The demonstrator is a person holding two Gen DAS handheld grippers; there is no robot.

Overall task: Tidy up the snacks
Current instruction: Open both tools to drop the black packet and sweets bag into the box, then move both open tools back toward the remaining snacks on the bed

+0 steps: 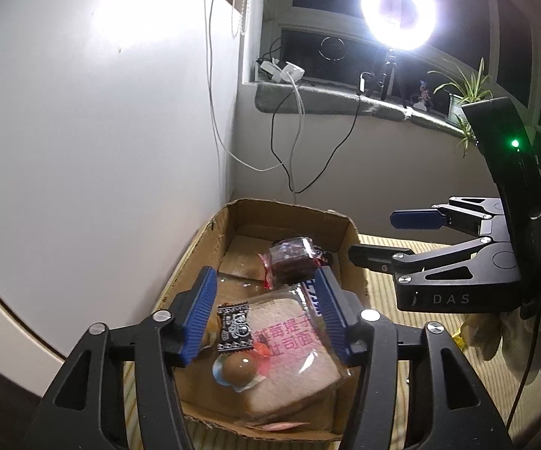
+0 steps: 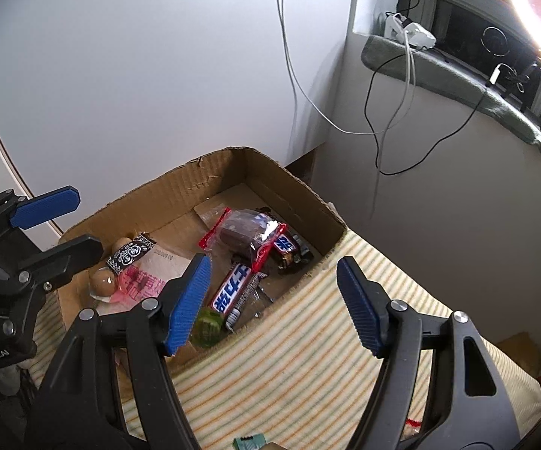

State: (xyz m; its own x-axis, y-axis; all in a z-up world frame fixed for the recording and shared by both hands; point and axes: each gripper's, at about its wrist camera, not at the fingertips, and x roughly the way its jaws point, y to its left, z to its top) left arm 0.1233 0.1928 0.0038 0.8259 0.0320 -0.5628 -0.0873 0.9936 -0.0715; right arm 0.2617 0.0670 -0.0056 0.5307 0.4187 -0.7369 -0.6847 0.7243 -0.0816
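**Both my jaws stand open over the snack box**

The cardboard box is my landmark. It sits on a striped cloth, close to a white wall, and every snack I can see lies inside it.

My left gripper hangs over the near end of the box, jaws apart and gripping nothing. Between my blue pads, but not pressed by them, lies a wrapped slice of bread; its clear wrapper carries pink Chinese print that I cannot read in full. On the bread's left edge rests a small black sachet with a white pattern, and just below it a brown ball-shaped sweet in clear wrap. A second brown ball shows beside the sachet in the right wrist view.

My right gripper is held over the box's right rim, jaws wide apart and empty. Its body reads "DAS" in the left wrist view. Toward the far end of the box lies a brown cake in a clear wrapper with red edges. Beside it, nearer the middle of the box, is a brown bar with blue-and-white Chinese lettering; another bar with similar lettering lies partly under the cake. A small green round thing sits in the box's near corner, by my left pad.
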